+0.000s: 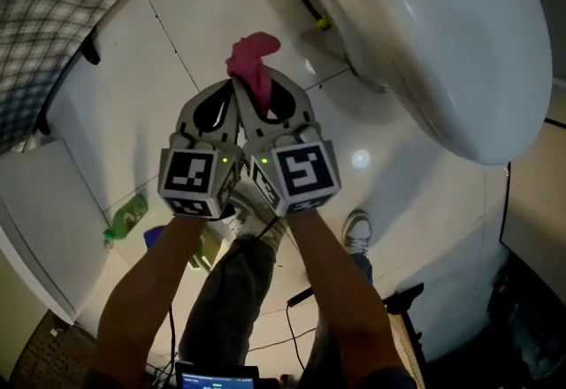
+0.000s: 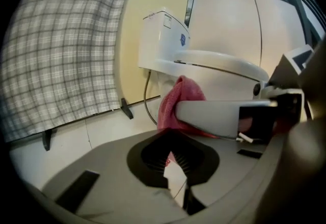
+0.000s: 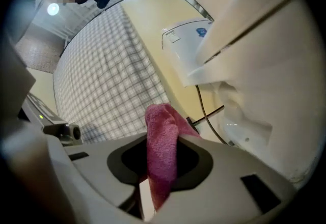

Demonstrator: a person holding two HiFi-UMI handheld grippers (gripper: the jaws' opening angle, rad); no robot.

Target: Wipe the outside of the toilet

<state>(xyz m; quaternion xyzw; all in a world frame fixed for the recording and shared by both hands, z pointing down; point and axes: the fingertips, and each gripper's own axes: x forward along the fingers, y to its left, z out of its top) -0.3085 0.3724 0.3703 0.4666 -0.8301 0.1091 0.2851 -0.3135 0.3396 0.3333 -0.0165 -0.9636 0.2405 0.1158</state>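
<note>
No legible text found. Toilet tank (image 2: pixel 162 34): small blue sticker (image 2: pixel 182 39) and white label (image 2: pixel 167 21), print too small to read. Green bottle (image 1: pixel 129 217): label unreadable. Left cube (image 1: pixel 196 179) and right cube (image 1: pixel 303 171): black-and-white square patterns only, no characters.

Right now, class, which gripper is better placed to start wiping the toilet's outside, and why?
Right. The right gripper is shut on the pink cloth, and in the head view the toilet lies on that gripper's side. The left gripper is shut on nothing, close beside it.
</note>
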